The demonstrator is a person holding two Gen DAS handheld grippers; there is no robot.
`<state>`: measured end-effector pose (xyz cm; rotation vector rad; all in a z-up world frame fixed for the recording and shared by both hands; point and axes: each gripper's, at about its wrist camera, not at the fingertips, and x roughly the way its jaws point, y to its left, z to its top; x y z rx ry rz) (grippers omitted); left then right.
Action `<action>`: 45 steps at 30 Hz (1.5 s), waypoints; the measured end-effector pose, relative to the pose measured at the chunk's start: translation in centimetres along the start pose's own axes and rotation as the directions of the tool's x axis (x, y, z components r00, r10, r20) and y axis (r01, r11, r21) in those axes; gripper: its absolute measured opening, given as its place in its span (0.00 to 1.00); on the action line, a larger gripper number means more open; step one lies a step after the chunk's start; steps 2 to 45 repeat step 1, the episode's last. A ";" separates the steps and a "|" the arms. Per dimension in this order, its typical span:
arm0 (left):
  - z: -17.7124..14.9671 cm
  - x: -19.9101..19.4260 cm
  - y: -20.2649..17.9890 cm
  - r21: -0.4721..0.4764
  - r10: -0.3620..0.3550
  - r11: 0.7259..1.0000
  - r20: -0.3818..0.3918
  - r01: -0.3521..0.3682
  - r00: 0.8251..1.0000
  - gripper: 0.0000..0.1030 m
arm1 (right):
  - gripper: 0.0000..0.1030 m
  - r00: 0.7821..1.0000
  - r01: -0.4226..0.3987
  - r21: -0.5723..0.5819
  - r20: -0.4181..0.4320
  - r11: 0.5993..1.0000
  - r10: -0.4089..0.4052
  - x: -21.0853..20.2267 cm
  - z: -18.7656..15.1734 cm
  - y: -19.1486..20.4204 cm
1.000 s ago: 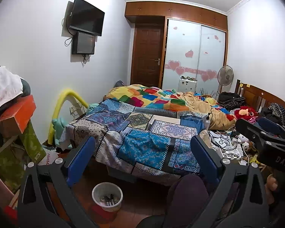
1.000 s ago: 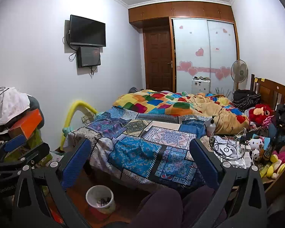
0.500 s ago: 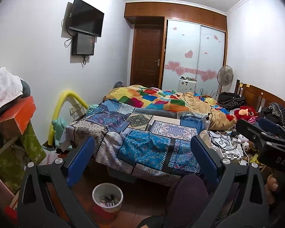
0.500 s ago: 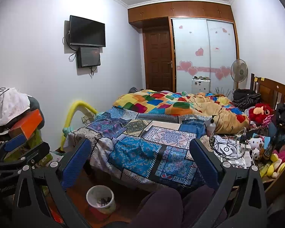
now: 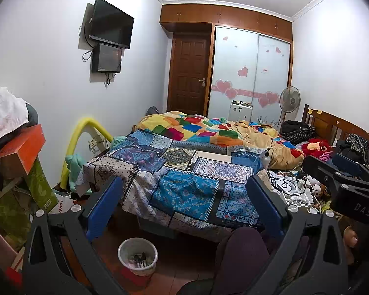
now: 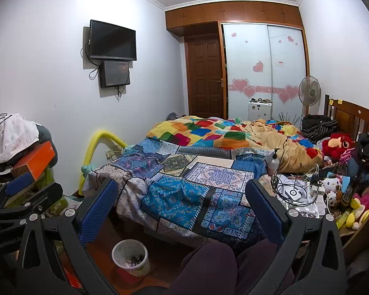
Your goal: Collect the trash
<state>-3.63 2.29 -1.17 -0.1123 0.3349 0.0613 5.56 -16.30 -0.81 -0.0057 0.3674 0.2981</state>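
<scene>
A small white waste bin with dark bits inside stands on the red-brown floor in front of the bed; it also shows in the right wrist view. My left gripper is open and empty, held above the bin and the bed's near edge. My right gripper is open and empty at about the same height. The right gripper shows at the right edge of the left wrist view, and the left gripper shows at the left edge of the right wrist view. No single piece of trash stands out.
A bed with patchwork covers fills the middle. A cluttered bedside surface with cables, a pump bottle and plush toys lies at right. Piled boxes and clothes stand at left. My knees are at the bottom.
</scene>
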 end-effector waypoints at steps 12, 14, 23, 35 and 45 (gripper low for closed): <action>0.0 0.0 0.0 0.000 -0.001 1.000 -0.001 0.001 1.000 0.98 | 1.00 1.000 0.000 0.001 -0.001 1.000 0.000 0.0 0.0 0.0; 0.0 0.0 0.0 0.000 -0.001 1.000 -0.001 0.001 1.000 0.98 | 1.00 1.000 0.000 0.001 -0.001 1.000 0.000 0.0 0.0 0.0; 0.0 0.0 0.0 0.000 -0.001 1.000 -0.001 0.001 1.000 0.98 | 1.00 1.000 0.000 0.001 -0.001 1.000 0.000 0.0 0.0 0.0; 0.0 0.0 0.0 0.000 -0.001 1.000 -0.001 0.001 1.000 0.98 | 1.00 1.000 0.000 0.001 -0.001 1.000 0.000 0.0 0.0 0.0; 0.0 0.0 0.0 0.000 -0.001 1.000 -0.001 0.001 1.000 0.98 | 1.00 1.000 0.000 0.001 -0.001 1.000 0.000 0.0 0.0 0.0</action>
